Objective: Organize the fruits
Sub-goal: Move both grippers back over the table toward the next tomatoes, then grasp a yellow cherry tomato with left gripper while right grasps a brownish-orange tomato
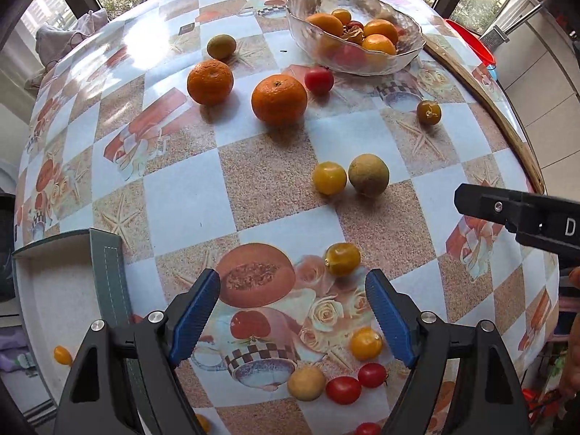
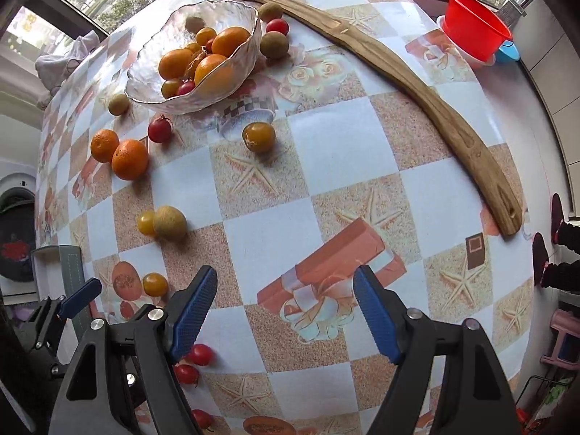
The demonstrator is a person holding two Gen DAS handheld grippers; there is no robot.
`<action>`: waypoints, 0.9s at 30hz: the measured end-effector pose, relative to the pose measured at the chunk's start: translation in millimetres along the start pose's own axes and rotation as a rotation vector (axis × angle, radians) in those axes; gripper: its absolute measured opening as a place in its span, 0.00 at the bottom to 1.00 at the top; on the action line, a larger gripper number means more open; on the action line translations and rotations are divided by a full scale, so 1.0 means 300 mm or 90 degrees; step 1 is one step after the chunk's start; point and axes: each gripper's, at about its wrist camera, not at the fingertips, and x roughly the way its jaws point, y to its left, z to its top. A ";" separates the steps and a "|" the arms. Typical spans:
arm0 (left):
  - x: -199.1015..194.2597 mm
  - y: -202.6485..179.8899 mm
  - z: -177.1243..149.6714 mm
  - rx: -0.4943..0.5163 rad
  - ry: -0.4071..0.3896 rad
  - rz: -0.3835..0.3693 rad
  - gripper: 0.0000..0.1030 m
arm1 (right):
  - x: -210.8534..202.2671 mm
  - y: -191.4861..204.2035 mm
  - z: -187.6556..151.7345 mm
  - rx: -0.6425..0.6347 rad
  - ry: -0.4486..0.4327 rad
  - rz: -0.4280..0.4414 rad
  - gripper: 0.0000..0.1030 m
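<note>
Left wrist view: my left gripper [image 1: 293, 311] hung with fingers spread, grasping nothing; a yellow tomato [image 1: 342, 259] lay just ahead, the glass bowl [image 1: 413, 29] far beyond. I judged centring on it before closing best.

Right wrist view: my right gripper [image 2: 285, 308] was released over bare tablecloth [image 2: 348, 152].
</note>
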 end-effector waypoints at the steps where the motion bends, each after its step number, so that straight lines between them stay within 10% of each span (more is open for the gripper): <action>1: 0.006 -0.005 0.003 -0.001 -0.002 0.010 0.81 | 0.004 -0.001 0.018 -0.002 -0.004 0.000 0.78; 10: 0.081 -0.026 0.012 -0.029 0.010 0.034 0.81 | 0.058 0.034 0.166 -0.014 -0.040 -0.009 0.78; 18: 0.090 -0.034 0.013 -0.043 0.004 0.036 0.80 | 0.082 0.075 0.255 -0.039 -0.059 -0.021 0.56; 21: 0.085 -0.059 0.020 -0.039 -0.001 0.030 0.71 | 0.087 0.101 0.251 -0.051 -0.064 -0.040 0.29; 27: 0.052 -0.086 0.024 -0.026 -0.011 0.013 0.39 | 0.079 0.117 0.242 -0.053 -0.063 -0.024 0.23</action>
